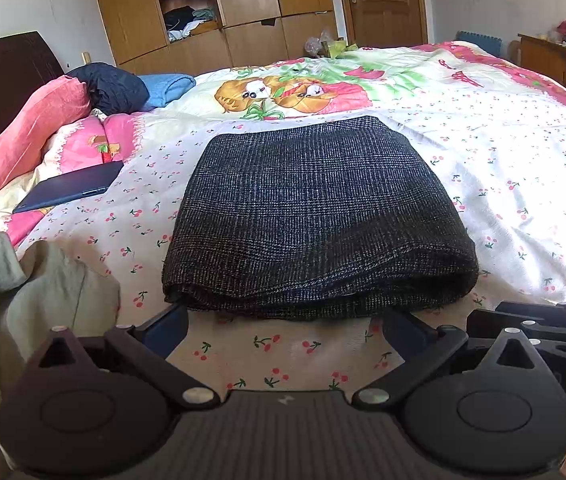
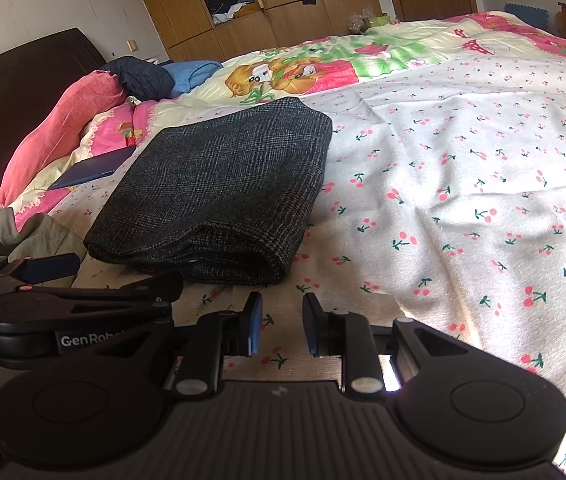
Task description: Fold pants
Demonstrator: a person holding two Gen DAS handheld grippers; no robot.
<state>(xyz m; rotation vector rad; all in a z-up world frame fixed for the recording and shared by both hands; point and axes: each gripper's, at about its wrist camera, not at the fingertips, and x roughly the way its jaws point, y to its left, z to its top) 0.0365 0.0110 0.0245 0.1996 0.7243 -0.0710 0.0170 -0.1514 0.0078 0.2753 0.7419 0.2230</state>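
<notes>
Bedroom, wooden wardrobe [image 1: 219,12] at back, bed covered by a cherry-print sheet [image 1: 503,184]. Dark plaid pants [image 1: 315,216] lie folded into a compact stack on the sheet, rolled fold edge nearest the cameras. Left gripper [image 1: 283,322] spread wide, fingertips just at the near edge of the pants, nothing pinched. Right gripper [image 2: 281,326] beside the pants' right near corner, jaws narrowly apart, a small gap showing bare sheet, holding nothing. Dark tablet [image 1: 71,190] lies left of the pants near a pink pillow [image 1: 23,136].
</notes>
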